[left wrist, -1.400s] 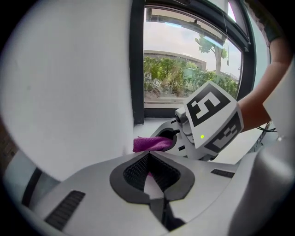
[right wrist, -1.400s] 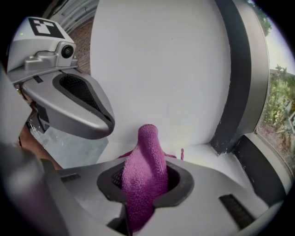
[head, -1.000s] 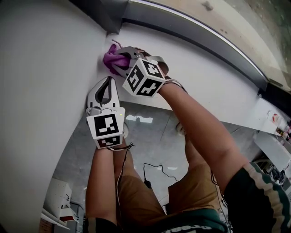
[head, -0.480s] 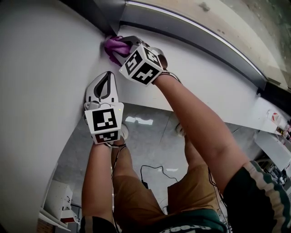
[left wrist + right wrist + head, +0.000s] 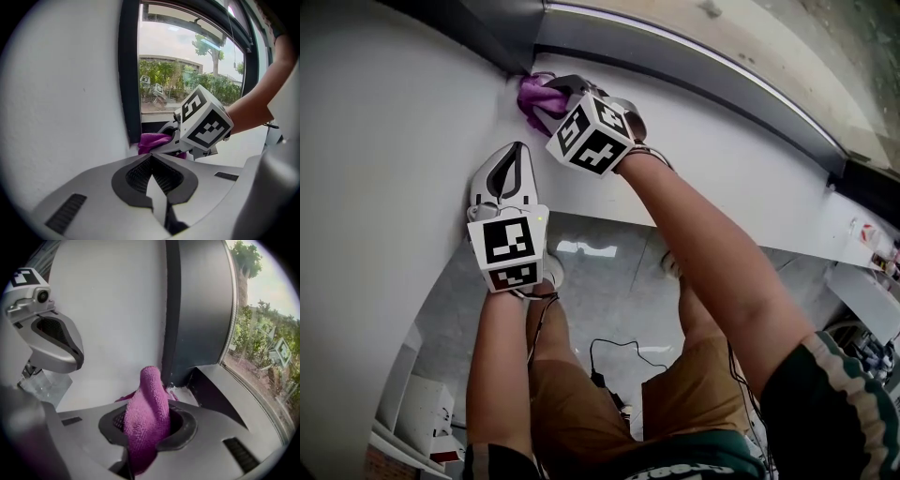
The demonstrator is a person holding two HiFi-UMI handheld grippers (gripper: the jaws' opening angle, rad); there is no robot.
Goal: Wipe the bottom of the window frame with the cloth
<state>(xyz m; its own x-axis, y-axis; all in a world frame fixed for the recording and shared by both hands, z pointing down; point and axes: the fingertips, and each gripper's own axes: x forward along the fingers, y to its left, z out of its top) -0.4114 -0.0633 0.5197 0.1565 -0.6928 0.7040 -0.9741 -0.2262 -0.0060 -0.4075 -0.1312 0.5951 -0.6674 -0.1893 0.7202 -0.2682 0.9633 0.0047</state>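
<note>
My right gripper (image 5: pixel 551 92) is shut on a purple cloth (image 5: pixel 536 94), pressing it into the left corner where the white sill (image 5: pixel 722 150) meets the dark window frame (image 5: pixel 675 58). The right gripper view has the cloth (image 5: pixel 147 416) bunched between the jaws, its tip at the foot of the dark upright frame (image 5: pixel 197 310). My left gripper (image 5: pixel 514 157) rests lower against the white wall, jaws shut with nothing in them. From the left gripper view, the cloth (image 5: pixel 153 140) and the right gripper (image 5: pixel 164 140) lie just ahead at the frame's corner.
A white wall (image 5: pixel 384 159) stands at the left of the corner. The grey frame rail runs to the right along the sill. Below are a glossy grey floor (image 5: pixel 609 281) with a black cable (image 5: pixel 609 354) and white boxes (image 5: pixel 422 412).
The right gripper pushed the cloth up and left, deeper into the corner of the frame. The left gripper shifted slightly left along the wall.
</note>
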